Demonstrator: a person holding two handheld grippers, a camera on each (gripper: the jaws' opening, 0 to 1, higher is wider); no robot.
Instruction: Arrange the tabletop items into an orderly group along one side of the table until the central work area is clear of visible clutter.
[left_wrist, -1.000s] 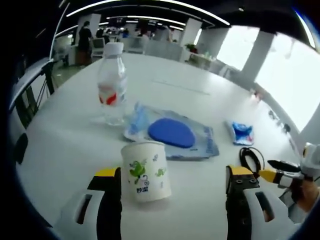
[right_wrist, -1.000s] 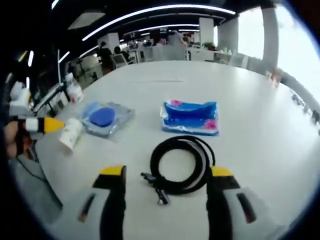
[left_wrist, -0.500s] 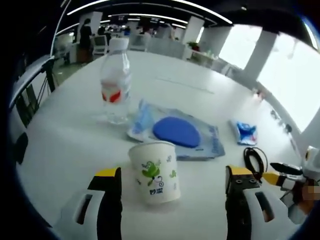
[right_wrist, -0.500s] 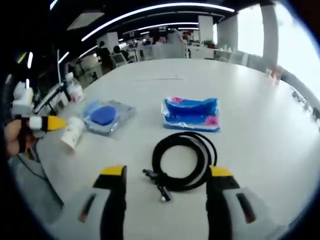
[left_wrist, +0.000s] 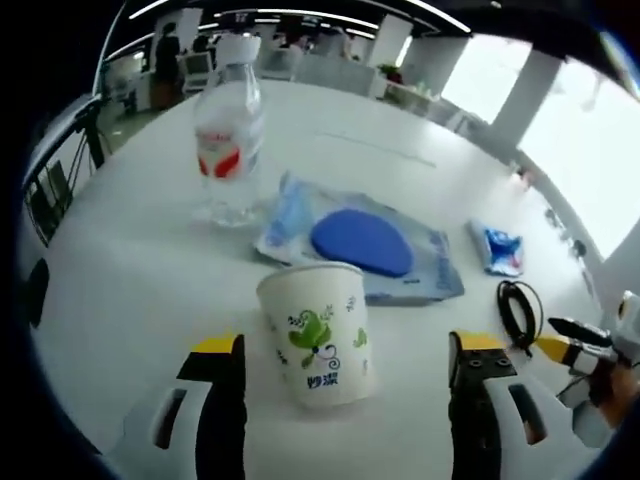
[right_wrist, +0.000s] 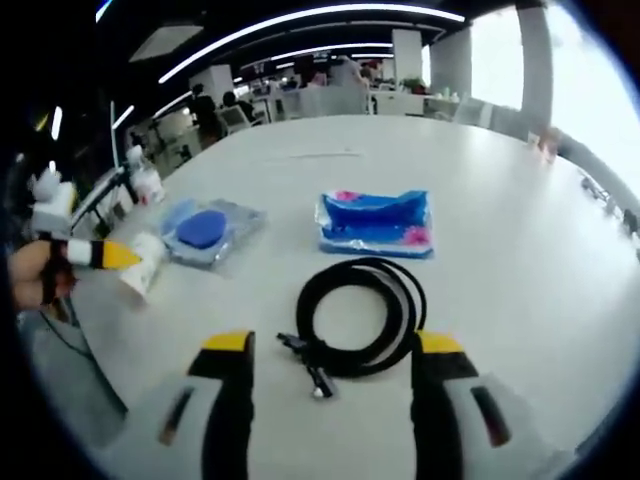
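Between the left gripper's (left_wrist: 343, 352) parted jaws, paper cup (left_wrist: 316, 331), right gripper (right_wrist: 333, 349) jaws apart, cable (right_wrist: 362, 316) plug blurred

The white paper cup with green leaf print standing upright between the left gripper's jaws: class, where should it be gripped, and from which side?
Grip the white paper cup across its mid wall, coming in level from the open left gripper. It stands upright and tapers downward, so squeezing near the rim could crush it.

Upright printed paper cup (left_wrist: 318, 332), upright water bottle (left_wrist: 229, 132), flat blue-pad packet (left_wrist: 365, 245), coiled black cable (right_wrist: 361, 316), blue wipes pack (right_wrist: 377, 222)
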